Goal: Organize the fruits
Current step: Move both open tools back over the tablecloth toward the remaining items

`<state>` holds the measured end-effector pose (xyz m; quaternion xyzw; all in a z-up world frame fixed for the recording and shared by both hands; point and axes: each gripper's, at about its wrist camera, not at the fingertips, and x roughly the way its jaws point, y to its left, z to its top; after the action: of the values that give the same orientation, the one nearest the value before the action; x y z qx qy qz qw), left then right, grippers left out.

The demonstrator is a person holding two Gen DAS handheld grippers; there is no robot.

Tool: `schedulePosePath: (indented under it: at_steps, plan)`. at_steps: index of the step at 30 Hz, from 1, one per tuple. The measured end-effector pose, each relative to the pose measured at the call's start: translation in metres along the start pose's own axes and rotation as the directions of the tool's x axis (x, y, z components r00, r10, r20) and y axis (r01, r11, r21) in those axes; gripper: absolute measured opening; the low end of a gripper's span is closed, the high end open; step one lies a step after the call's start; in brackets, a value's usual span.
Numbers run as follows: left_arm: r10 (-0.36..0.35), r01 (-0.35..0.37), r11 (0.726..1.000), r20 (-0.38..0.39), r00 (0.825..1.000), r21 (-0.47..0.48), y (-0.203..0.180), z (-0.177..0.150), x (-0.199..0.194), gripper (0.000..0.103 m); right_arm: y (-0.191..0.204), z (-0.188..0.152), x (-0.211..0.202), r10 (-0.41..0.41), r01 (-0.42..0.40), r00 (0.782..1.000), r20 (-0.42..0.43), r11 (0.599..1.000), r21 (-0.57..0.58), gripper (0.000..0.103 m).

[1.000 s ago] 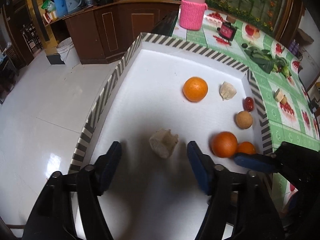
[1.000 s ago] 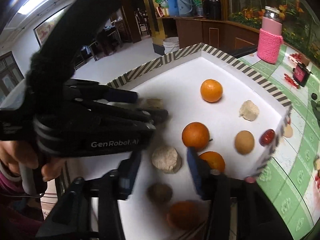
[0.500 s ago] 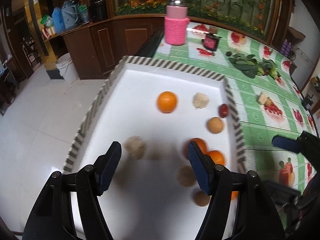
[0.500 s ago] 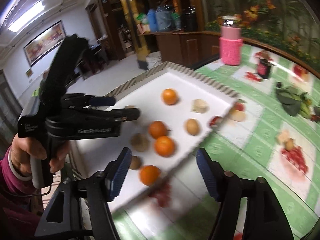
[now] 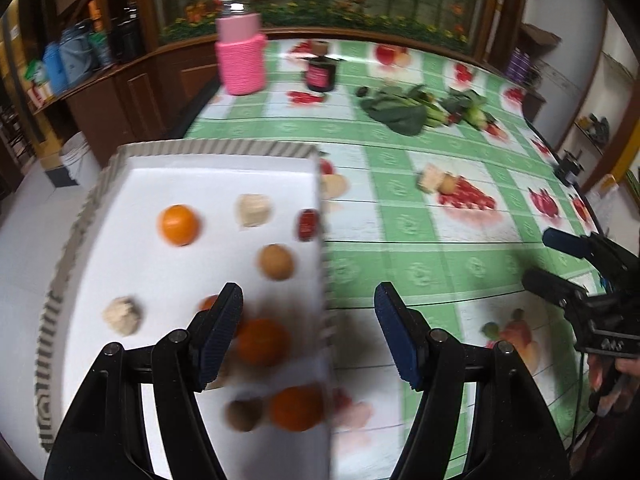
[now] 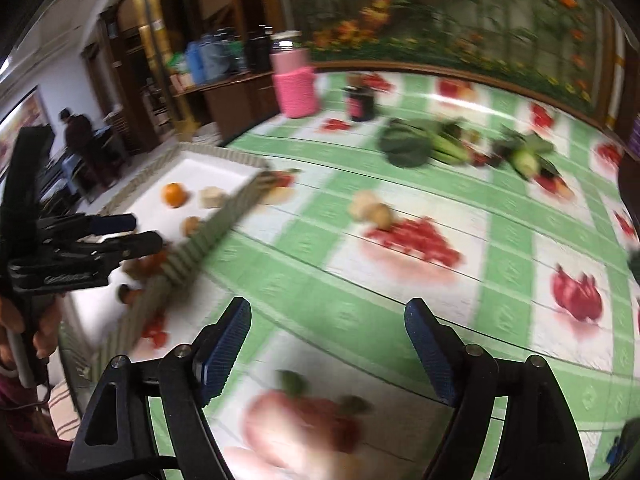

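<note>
Green checked tablecloth (image 5: 420, 272), white tray (image 5: 168, 280), pink jar (image 5: 240, 60), leafy greens (image 5: 404, 108)

- We see our left tongs (image 5: 308, 336) as black frames carrying dark blue ribbed pads (image 5: 394, 336) and silver screws.
- Our right tongs (image 6: 326, 350) match, with white lettering on the body.
- At nine o'clock, a maroon sleeve (image 6: 16, 390).

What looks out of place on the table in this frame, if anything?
Two small pale pieces sit loose on the green checked tablecloth, outside the white tray that holds the oranges and other items. Another pale piece rests just outside the tray's far corner. Nothing looks spilled or damaged, though blur hides detail.
</note>
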<state>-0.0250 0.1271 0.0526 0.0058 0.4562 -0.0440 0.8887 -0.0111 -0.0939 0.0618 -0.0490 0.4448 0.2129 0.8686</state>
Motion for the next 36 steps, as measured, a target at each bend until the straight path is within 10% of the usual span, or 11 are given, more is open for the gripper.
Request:
schedulePosePath:
  at_steps: [29, 36]
  plan:
    - [-0.066, 0.078, 0.990, -0.103, 0.993, 0.119, -0.064, 0.059, 0.068, 0.067, -0.036, 0.068, 0.116, 0.046, -0.062, 0.993, -0.106, 0.987, -0.150, 0.026]
    - [-0.088, 0.104, 0.985, -0.121, 0.989, 0.135, -0.075, 0.070, 0.080, 0.067, -0.047, 0.060, 0.096, 0.055, -0.064, 0.995, -0.079, 0.991, -0.117, 0.025]
